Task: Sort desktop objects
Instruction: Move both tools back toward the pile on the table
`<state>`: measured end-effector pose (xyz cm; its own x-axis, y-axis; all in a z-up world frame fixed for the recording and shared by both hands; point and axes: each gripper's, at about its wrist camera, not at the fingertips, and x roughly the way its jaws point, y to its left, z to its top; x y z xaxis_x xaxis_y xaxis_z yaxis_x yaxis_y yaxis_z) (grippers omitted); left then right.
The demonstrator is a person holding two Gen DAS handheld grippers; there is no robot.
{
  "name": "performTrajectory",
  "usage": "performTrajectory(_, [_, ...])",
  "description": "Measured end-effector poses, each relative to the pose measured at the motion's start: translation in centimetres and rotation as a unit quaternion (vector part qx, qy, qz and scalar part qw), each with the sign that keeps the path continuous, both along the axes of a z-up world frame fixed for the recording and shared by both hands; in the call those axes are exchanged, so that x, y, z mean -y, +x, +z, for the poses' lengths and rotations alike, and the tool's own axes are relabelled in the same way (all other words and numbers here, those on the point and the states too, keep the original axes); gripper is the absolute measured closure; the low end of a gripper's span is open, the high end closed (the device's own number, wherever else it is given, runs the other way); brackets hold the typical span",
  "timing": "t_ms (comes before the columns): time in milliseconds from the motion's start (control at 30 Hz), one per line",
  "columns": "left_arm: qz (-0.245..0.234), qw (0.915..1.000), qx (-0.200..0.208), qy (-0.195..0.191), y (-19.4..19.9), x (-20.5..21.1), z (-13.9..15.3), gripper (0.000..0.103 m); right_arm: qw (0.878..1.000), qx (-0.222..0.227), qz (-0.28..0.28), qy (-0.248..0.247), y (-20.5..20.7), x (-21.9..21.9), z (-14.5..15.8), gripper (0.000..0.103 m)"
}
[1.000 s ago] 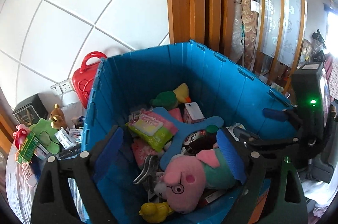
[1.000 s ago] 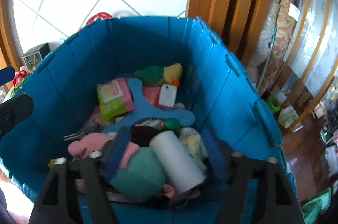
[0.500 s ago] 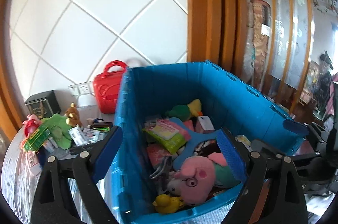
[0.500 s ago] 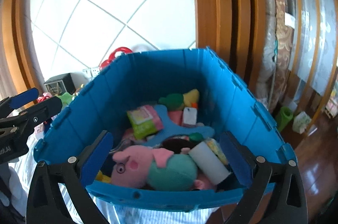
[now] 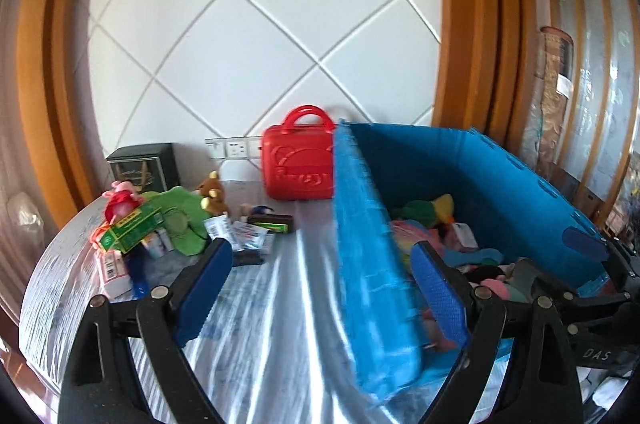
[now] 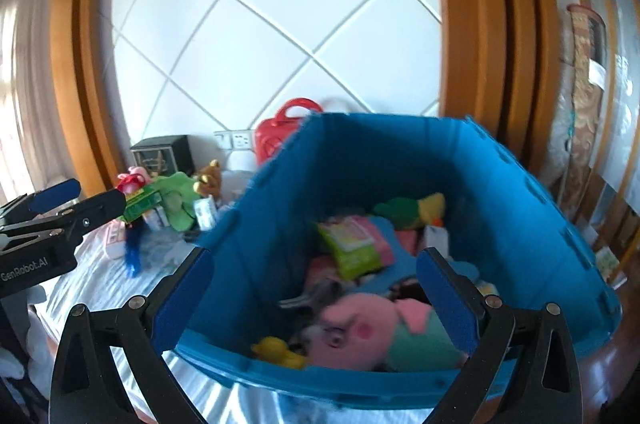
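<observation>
Left gripper (image 5: 322, 286) spread wide, nothing between the blue pads, hanging over the silvery foil-covered counter (image 5: 280, 304), with the near left wall of the big blue plastic crate (image 5: 372, 264) running up between its fingers. Right gripper (image 6: 314, 290) released, jaws just been opening, nothing gripped; near rim of the crate sits under and between its fingers.

Inside crate, ahead of right gripper: pink pig plush in a teal dress (image 6: 384, 328) close to the right finger, small yellow rubber duck (image 6: 278, 346) just left of it at the near wall, green-and-pink snack packet (image 6: 354, 244) further in, green-and-yellow plush duck (image 6: 412, 209) at the far end.

Unsorted pile on counter, ahead-left of left gripper: green cardboard box (image 5: 132, 230), flat green plush (image 5: 182, 220), pink-red doll (image 5: 122, 195), small brown teddy bear (image 5: 214, 189), white sachets (image 5: 240, 234); all touching or overlapping, motion blur hides finer detail. Red plastic toy suitcase (image 5: 298, 161) upright at the wall, just beside the crate's far left corner. Black box (image 5: 144, 167) far left by the wall.
</observation>
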<state>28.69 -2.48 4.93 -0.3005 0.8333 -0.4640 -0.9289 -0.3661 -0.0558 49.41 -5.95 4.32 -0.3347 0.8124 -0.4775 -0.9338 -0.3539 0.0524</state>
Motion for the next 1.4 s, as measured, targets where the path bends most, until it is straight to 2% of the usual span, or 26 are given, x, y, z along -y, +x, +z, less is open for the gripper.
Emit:
performTrajectory(233, [0.018, 0.9996, 0.015, 0.013, -8.5, 4.4, -0.3, 0.012, 1.000, 0.014, 0.015, 0.016, -8.2, 1.7, 1.3, 0.000])
performTrajectory(400, [0.032, 0.9992, 0.024, 0.006, -15.2, 7.3, -1.4, 0.012, 1.000, 0.016, 0.018, 0.015, -14.2, 2.7, 1.6, 0.000])
performTrajectory(500, [0.040, 0.9988, 0.028, -0.006, -19.6, 8.9, -2.6, 0.012, 1.000, 0.025, 0.017, 0.006, -18.3, 2.9, 1.2, 0.000])
performTrajectory(700, [0.048, 0.9969, 0.045, -0.044, -25.4, 10.3, -5.9, 0.012, 0.999, 0.037, 0.018, -0.031, -23.9, 2.5, -0.9, 0.000])
performTrajectory(867, [0.054, 0.9939, 0.073, -0.063, -28.6, 10.3, -8.5, 0.012, 0.996, 0.056, 0.015, -0.063, -26.2, 1.5, -2.7, 0.000])
performTrajectory(1000, [0.077, 0.9901, 0.086, -0.079, -31.0, 10.5, -10.3, 0.012, 0.995, 0.065, 0.017, -0.080, -26.9, -0.4, -4.3, 0.000])
performTrajectory(1200, [0.135, 0.9803, 0.091, -0.112, -34.3, 10.2, -12.7, 0.012, 0.990, 0.056, 0.043, -0.121, -27.6, -4.7, -7.9, 0.000])
performTrajectory(1400, [0.182, 0.9643, 0.111, -0.157, -36.8, 9.1, -16.4, 0.012, 0.981, 0.050, 0.081, -0.166, -28.3, -10.0, -12.4, 0.000])
